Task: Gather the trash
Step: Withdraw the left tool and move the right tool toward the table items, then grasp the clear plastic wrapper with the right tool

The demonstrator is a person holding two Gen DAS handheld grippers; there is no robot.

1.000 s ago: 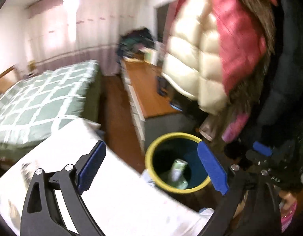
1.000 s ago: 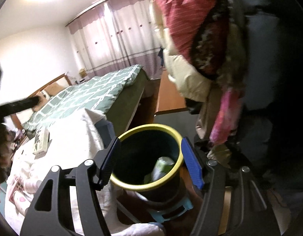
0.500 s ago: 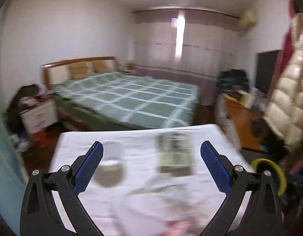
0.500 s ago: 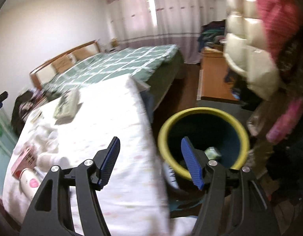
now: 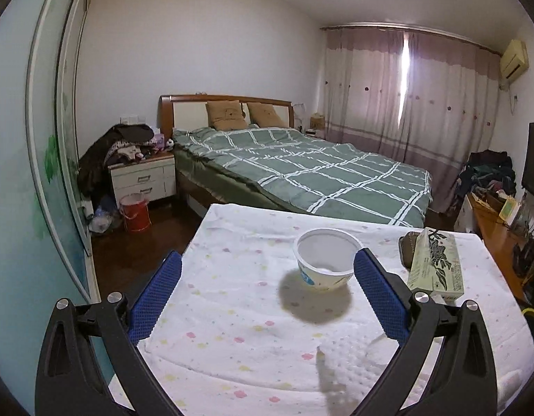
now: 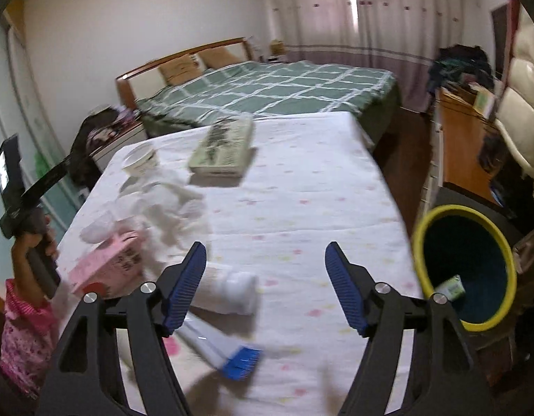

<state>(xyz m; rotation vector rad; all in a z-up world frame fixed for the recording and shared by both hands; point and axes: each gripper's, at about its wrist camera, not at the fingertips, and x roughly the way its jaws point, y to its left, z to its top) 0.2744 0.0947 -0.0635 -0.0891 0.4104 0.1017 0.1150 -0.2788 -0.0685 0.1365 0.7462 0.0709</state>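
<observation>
A white paper bowl stands on the white flowered tablecloth, just ahead of my open, empty left gripper. It also shows in the right wrist view. My right gripper is open and empty above the table, over a white roll and a white tube with a blue end. A pink carton and crumpled white tissue lie to its left. The yellow-rimmed dark bin stands right of the table with a green carton inside.
A tissue box lies at the table's far right, also seen in the right wrist view. A green checked bed stands behind the table. A nightstand and red bucket are far left. A wooden desk is right.
Both grippers have swung left from the bin to the table. The left one now faces the paper bowl; the right one is over the table with the bin at its right.
</observation>
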